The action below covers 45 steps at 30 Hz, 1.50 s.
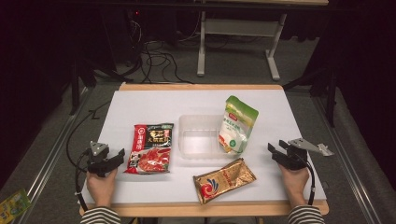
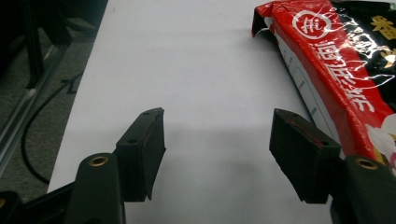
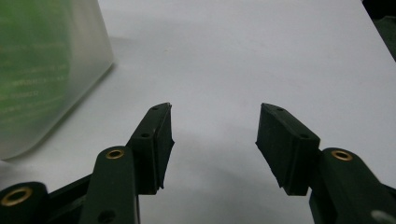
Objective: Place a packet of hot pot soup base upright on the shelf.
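The bench (image 1: pixel 140 100) is seen first, its white top carrying everything, and the clear plastic tub (image 1: pixel 196 136) at its middle is taken as the landmark. Leaning against the right side of that tub, a green-and-white pouch (image 1: pixel 237 123) is propped up, its foot apparently inside the rim, though that cannot be made out for certain. To the left of the tub, apart from it, a red-and-black packet (image 1: pixel 151 148) is laid flat. In front of the tub, toward the person, a gold packet (image 1: pixel 224 179) is lying at a slant.

Far left of the tub, the left hand-held gripper (image 1: pixel 120 156) is held low, jaws spread wide with nothing between them; in the left gripper view (image 2: pixel 217 142) the red-and-black packet (image 2: pixel 336 79) is seen just beside the right-hand jaw, not touched. Far right of the tub, the right hand-held gripper (image 1: pixel 275 150) is likewise parted wide and empty, bare bench being seen between its jaws in the right gripper view (image 3: pixel 215 140), with the green-and-white pouch (image 3: pixel 42 74) blurred at the left.

Nothing is gripped yet, so a first pick-up is judged to be in hand, probably the red-and-black packet. A flat packet is best taken by a free edge: the jaws should be lowered over the near border, closed squarely, and the packet lifted level before being carried to the tub.
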### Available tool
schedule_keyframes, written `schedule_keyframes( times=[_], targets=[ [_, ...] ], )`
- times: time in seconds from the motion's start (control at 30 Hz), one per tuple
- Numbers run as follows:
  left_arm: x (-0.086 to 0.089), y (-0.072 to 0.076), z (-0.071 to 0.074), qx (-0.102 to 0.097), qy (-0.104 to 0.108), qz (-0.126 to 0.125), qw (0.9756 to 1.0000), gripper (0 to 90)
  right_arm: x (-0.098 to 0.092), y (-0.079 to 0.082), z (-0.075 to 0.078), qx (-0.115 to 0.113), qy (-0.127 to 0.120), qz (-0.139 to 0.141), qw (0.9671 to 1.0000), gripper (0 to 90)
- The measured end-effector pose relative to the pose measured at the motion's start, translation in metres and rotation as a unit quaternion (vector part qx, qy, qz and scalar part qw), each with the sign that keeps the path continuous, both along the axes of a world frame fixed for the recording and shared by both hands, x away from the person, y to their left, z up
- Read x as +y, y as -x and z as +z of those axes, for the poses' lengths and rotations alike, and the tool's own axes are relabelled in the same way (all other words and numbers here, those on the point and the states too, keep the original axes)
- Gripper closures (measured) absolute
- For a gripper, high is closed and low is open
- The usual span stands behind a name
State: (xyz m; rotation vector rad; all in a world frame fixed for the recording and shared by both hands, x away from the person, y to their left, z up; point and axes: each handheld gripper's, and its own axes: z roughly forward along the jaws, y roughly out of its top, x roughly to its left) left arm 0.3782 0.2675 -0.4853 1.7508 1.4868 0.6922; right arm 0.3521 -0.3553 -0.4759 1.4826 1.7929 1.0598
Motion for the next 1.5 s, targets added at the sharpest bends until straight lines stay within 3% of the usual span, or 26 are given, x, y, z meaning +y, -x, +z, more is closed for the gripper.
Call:
schedule_keyframes(
  times=[0.37, 0.47, 0.6, 0.7, 0.77, 0.87, 1.0, 1.13, 1.5],
  targets=[
    [0.006, 0.002, 0.003, -0.004, 0.045, -0.016, 0.9988, 38.1, -0.001, -0.002, -0.001, 0.008, -0.003, -0.001, 1.0000, 43.6],
    [0.004, 0.007, 0.004, -0.003, 0.047, -0.028, 0.9985, 38.1, -0.001, -0.001, -0.001, 0.007, -0.005, 0.002, 1.0000, 43.4],
    [0.001, 0.011, 0.002, -0.011, 0.044, -0.022, 0.9987, 38.3, -0.001, -0.001, 0.000, 0.006, -0.002, 0.016, 0.9998, 44.0],
    [0.002, 0.009, 0.000, 0.001, 0.046, -0.015, 0.9988, 38.2, -0.001, 0.003, 0.002, 0.006, -0.019, 0.026, 0.9995, 45.5],
    [0.001, 0.010, 0.001, -0.004, 0.041, -0.017, 0.9990, 38.0, 0.001, 0.010, 0.005, 0.014, -0.051, 0.036, 0.9979, 46.1],
    [-0.003, 0.011, 0.000, -0.004, 0.022, -0.018, 0.9996, 37.3, 0.009, 0.025, 0.012, 0.018, -0.070, 0.057, 0.9957, 46.2],
    [-0.008, 0.010, 0.000, 0.000, -0.005, -0.018, 0.9998, 36.5, 0.020, 0.039, 0.017, 0.038, -0.077, 0.087, 0.9925, 45.7],
    [-0.009, 0.010, 0.000, -0.001, -0.007, -0.013, 0.9999, 36.0, 0.029, 0.044, 0.016, 0.054, -0.091, 0.108, 0.9884, 45.1],
    [-0.010, 0.010, -0.001, 0.002, -0.010, -0.013, 0.9999, 35.8, 0.057, 0.048, 0.012, 0.071, -0.094, 0.157, 0.9806, 43.2]
  ],
)
